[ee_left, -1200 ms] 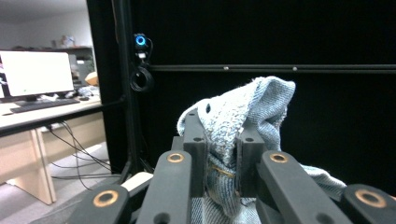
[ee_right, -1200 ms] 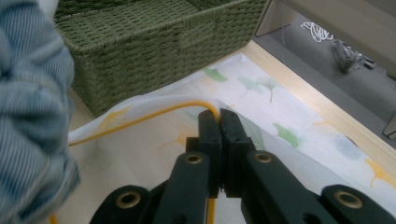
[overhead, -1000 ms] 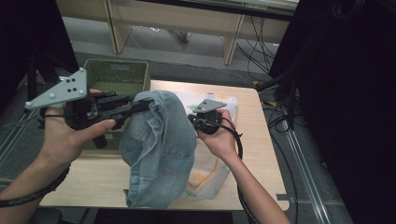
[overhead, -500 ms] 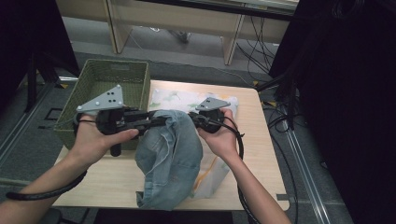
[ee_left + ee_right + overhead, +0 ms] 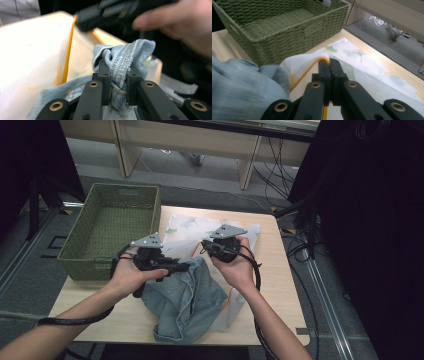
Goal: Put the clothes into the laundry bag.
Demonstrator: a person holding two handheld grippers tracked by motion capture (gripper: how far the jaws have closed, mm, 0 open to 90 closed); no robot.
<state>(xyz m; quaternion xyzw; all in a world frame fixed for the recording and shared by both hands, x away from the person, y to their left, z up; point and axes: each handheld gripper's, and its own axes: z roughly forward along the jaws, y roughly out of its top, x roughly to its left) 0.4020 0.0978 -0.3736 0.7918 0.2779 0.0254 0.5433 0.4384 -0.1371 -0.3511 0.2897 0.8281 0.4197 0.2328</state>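
Listing L to R, landmark = green woven basket [image 5: 111, 231] at table's [image 5: 280, 285] left edge. Item 1: left gripper [image 5: 181, 266], just right of basket's front corner, jaws pinching a bunched seam of denim garment [image 5: 187, 302]; hand wraps the body from below, forearm coming in low, jaws pointing across toward the other hand. Item 2: denim, right of basket and toward the front edge, lying crumpled on the table. Soft, floppy, fairly heavy for cloth; likely sags and slides, so best grip is thick stitched seam or hem [image 5: 123, 68]. Item 3: right gripper [image 5: 206, 246], farther right of basket, jaws pressed together on yellow-piped edge of white printed cloth [image 5: 372, 72]. That cloth seems thin, light, prone to slip.
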